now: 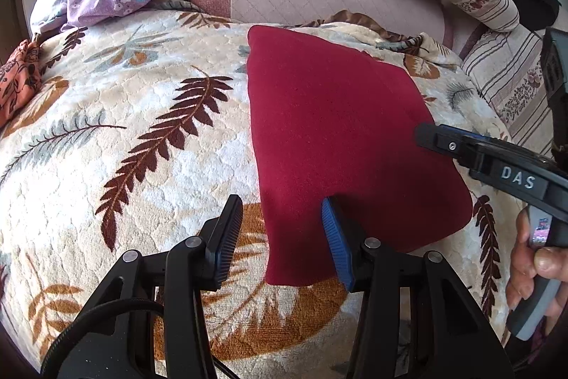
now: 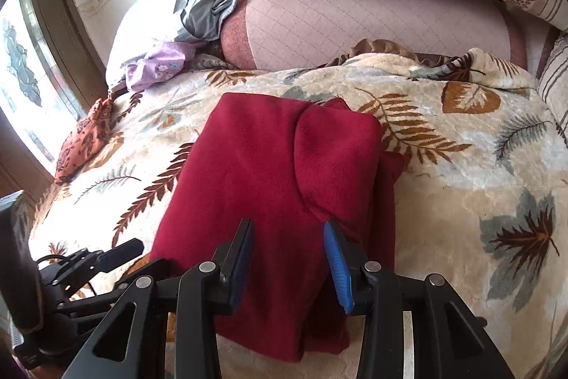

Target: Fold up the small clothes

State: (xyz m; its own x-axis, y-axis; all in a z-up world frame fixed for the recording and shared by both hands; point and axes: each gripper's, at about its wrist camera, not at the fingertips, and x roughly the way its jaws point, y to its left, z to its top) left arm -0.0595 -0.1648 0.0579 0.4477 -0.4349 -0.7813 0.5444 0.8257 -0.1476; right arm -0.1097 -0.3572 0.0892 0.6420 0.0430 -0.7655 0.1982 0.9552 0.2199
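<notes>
Red garment (image 2: pixel 273 173) lies folded on the leaf-print blanket (image 1: pixel 117 116) on the bed, top flap laid over with its curved edge running down toward your right gripper (image 2: pixel 289 263). Right jaws stand apart above the near end of the garment, nothing pinched. Left gripper (image 1: pixel 280 242) jaws also apart, straddling the garment's left edge, blue pad over the cloth, black pad over the blanket, gripping nothing that I can see.

Risks from here, my read:
- the plush blanket is soft, so a jaw closing low may pinch the blanket pile along with the cloth and drag both
- the right-hand layers look stepped, lower layer poking out past the flap; grab only the top one and the fold shears open
- fleece clings to itself, so a quick lift could peel the flap back
- your two grippers sit close; swinging the right across may knock the left
</notes>
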